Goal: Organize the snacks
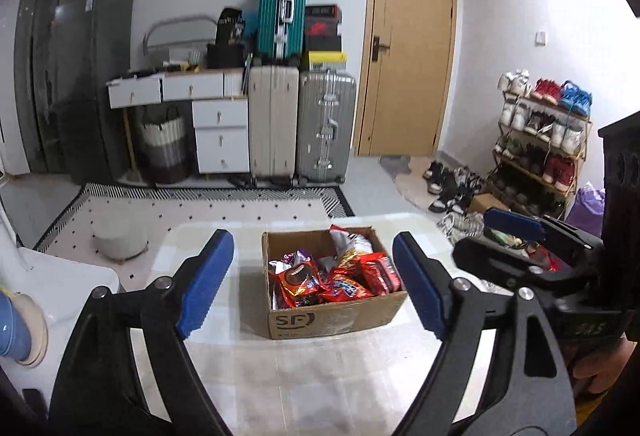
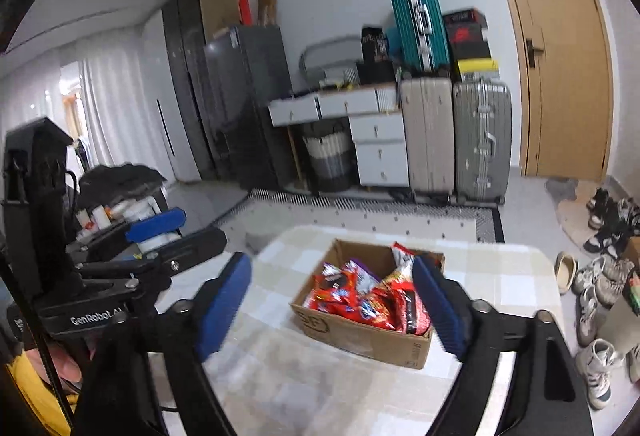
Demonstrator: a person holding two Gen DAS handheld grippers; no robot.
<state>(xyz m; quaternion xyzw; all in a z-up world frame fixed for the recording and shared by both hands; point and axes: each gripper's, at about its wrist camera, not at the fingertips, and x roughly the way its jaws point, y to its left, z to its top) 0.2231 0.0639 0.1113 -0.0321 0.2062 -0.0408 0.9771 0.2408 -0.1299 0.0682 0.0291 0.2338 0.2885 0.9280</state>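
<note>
A brown cardboard box (image 1: 332, 320) marked SF stands on the table (image 1: 320, 376), filled with several red and purple snack packets (image 1: 336, 278). My left gripper (image 1: 312, 284) is open and empty, held above the table in front of the box, jaws wide on either side of it. In the right wrist view the same box (image 2: 360, 336) holds the snack packets (image 2: 360, 300). My right gripper (image 2: 340, 304) is open and empty, just in front of and above the box. The right gripper also shows in the left wrist view (image 1: 520, 236) at the right.
The table has a pale checked cloth (image 2: 280, 376). Beyond it lie a patterned rug (image 1: 208, 204), suitcases (image 1: 304, 124), white drawers (image 1: 220, 132), a wooden door (image 1: 408, 44) and a shoe rack (image 1: 540, 140). Shoes (image 2: 600, 276) lie on the floor at the right. A white stool (image 1: 116, 240) stands at the left.
</note>
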